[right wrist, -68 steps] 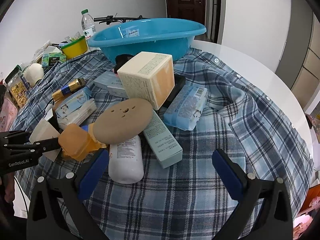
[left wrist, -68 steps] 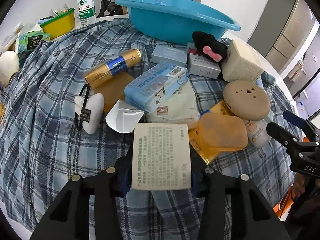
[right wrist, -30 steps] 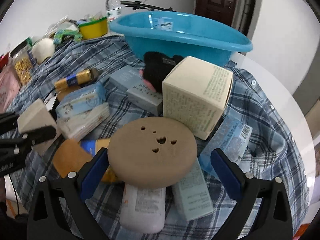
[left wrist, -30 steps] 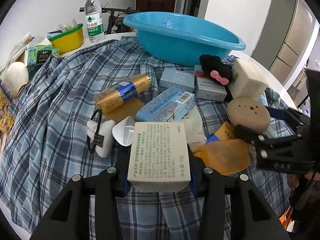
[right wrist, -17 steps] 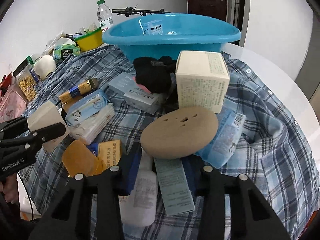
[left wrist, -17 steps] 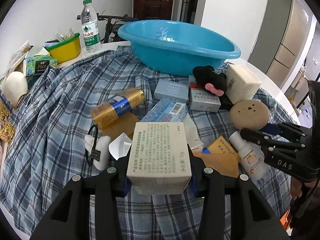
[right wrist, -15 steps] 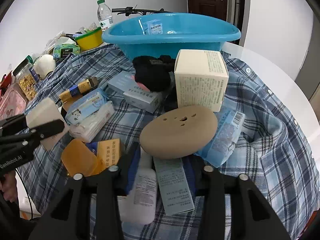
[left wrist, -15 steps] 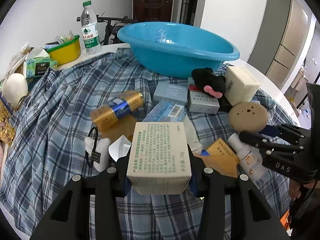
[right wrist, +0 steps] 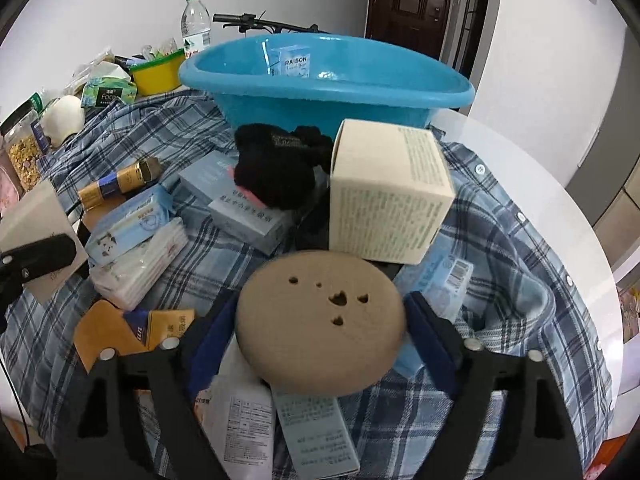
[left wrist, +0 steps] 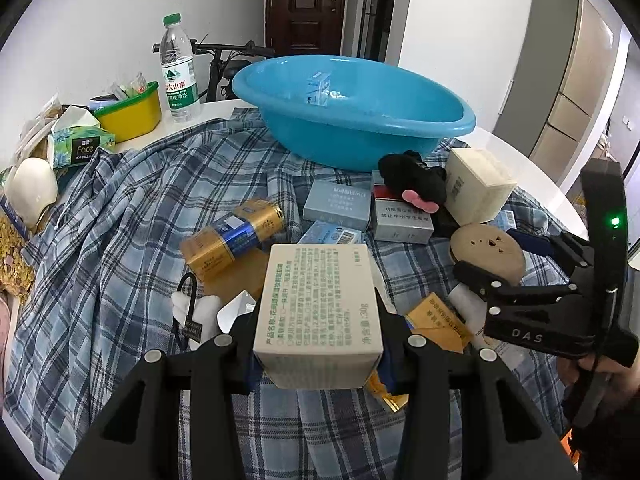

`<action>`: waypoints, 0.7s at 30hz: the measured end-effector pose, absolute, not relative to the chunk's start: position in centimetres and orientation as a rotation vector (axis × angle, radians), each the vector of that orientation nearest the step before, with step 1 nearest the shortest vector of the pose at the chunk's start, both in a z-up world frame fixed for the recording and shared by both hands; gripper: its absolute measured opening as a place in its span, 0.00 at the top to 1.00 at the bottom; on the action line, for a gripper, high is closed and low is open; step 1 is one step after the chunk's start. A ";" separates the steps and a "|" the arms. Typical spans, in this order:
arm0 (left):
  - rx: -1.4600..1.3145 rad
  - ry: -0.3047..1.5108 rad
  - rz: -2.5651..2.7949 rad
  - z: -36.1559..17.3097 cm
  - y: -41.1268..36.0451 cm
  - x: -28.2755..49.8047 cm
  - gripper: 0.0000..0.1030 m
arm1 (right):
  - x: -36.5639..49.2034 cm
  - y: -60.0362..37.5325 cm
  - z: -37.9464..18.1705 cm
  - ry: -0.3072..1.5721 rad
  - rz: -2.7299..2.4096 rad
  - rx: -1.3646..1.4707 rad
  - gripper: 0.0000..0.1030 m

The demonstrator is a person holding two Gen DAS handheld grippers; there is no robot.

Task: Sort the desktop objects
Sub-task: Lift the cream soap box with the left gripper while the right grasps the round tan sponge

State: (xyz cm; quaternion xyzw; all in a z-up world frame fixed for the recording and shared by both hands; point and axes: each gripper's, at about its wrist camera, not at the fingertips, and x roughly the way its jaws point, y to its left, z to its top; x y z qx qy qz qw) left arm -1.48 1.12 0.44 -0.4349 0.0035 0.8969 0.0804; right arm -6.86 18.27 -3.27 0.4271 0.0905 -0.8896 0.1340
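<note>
Left gripper (left wrist: 318, 350) is clamped on a pale cream cardboard box with green print (left wrist: 320, 300), jaws narrow, box lifted clear of the blue-and-white plaid cloth (left wrist: 100, 240) covering the table; right gripper (right wrist: 320, 336) straddles a tan round flat case with small holes (right wrist: 320, 320), its jaws opening, blue pads just beside the case's two sides; contact with the pads cannot be told; case sits raised over a white tube bottle (right wrist: 240, 420) and a pale teal long carton (right wrist: 312, 436); larger cream cube box (right wrist: 384, 192) just behind the case, touching a black plush toy with pink bow (right wrist: 276, 168); grey-blue flat boxes (right wrist: 244, 208) under the plush; gold-and-blue foil tube (left wrist: 232, 236) left of centre; blue tissue pack with cartoon print (right wrist: 128, 220) beside a white tissue pack (right wrist: 140, 264); orange packet (right wrist: 116, 336) near the front edge; big blue plastic basin (left wrist: 352, 108) at the far side of the cloth, a small pale-blue carton (right wrist: 292, 62) inside it; clear water bottle with green cap (left wrist: 178, 68) and yellow tub (left wrist: 128, 112) stand off the cloth at far left.
</note>
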 end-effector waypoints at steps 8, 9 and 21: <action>-1.292 -0.010 2.691 0.6 0.9 -1.6 0.55 | -5.3 19.7 -2.0 0.147 -2.562 1.199 0.26; -1.287 -0.009 2.694 0.7 0.9 -1.6 0.55 | -5.0 19.9 -1.6 0.130 -2.568 1.187 0.26; -0.902 0.016 2.860 3.8 2.0 0.4 0.55 | -1.4 21.2 3.3 -0.016 -2.823 0.855 0.25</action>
